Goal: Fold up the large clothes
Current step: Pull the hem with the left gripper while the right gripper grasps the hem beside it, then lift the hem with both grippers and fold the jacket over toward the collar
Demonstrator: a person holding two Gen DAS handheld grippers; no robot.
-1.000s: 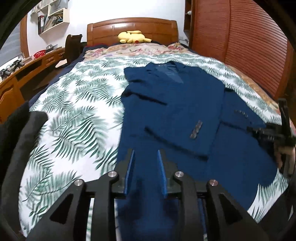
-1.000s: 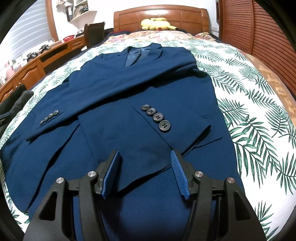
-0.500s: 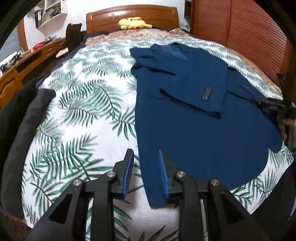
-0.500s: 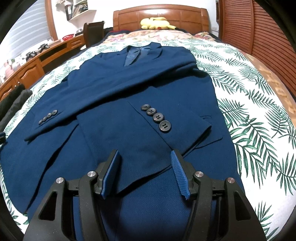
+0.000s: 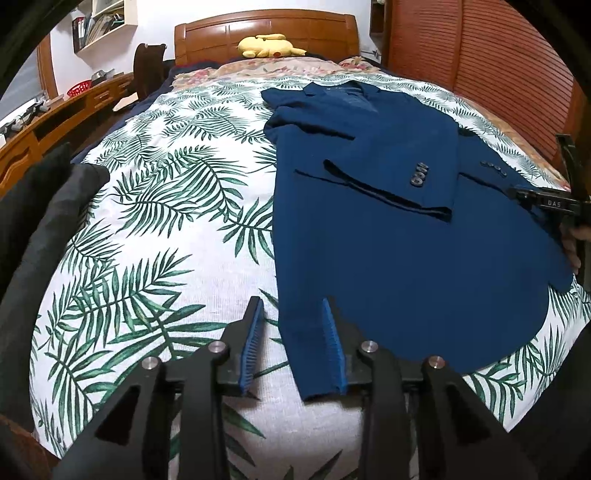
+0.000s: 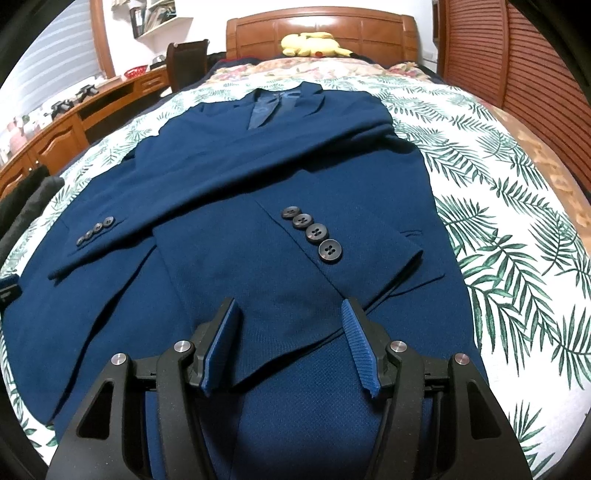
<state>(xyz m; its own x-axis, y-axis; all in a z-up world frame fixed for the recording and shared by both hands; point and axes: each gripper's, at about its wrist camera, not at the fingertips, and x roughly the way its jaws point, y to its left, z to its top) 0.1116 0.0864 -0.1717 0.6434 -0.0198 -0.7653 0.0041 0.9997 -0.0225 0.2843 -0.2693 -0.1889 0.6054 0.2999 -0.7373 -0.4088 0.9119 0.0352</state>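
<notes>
Jacket [image 6: 295, 184] lies lengthwise, collar toward headboard [image 6: 321, 27]; left hand-held gripper [image 5: 293, 306] opening over hem, right [image 6: 291, 306] wide

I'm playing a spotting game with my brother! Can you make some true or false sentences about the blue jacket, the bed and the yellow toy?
1. The blue jacket lies flat on the leaf-print bedspread. True.
2. The yellow plush toy sits on the jacket. False: it is by the headboard.
3. Both sleeves are folded across the jacket's front. True.
4. The right gripper pinches a sleeve. False: its jaws stand apart above the cloth.
</notes>
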